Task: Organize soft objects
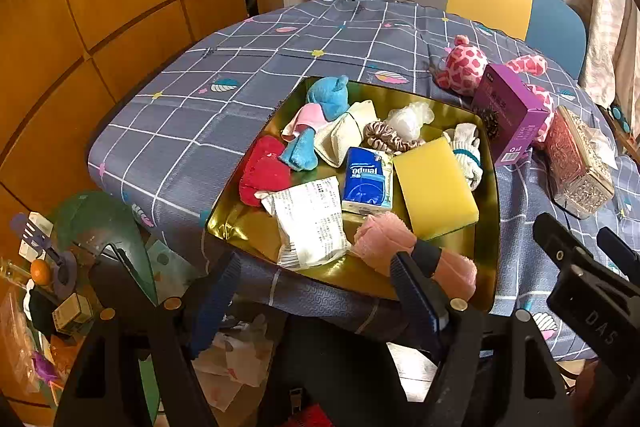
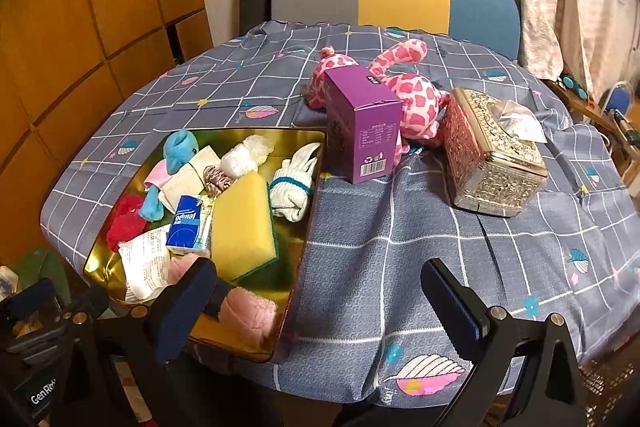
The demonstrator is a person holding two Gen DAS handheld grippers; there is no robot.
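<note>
Mostly the soft things are already lying in the gold tray [image 1: 490, 195], which is sitting on the checked tablecloth [image 1: 200, 107]. Going left to right in the left wrist view: the red fluffy piece [image 1: 264, 171] at the tray's 9 o'clock side, the blue plush [image 1: 326, 97] toward 11 o'clock, the white printed packet [image 1: 308, 223] near 7 o'clock, the tissue pack [image 1: 366, 181] in the middle, the yellow sponge [image 1: 434, 187] just right of it, the pink fuzzy roll [image 1: 384, 239] at 5 o'clock, and the white socks [image 1: 468, 155] at 3 o'clock.

The left gripper [image 1: 316, 291] is hanging over the tray's near edge with its jaws spread wide and nothing between them; one fingertip is overlapping the pink roll, though I cannot tell whether it is touching.

Outside the tray, toward 1 o'clock, the pink spotted giraffe plush [image 2: 420, 95] is lying partly behind the purple box [image 2: 362, 125], beside the ornate tissue box [image 2: 492, 155]. It is probably the remaining soft item. It is looking light, floppy and squashy, so a pinch across the body or the neck would likely be holding best; a leg would let it dangle and swing. The purple box is standing close and could be tipping.

The right gripper [image 2: 320, 295] is also gaping, holding nothing, above the bare cloth at the tray's right.
</note>
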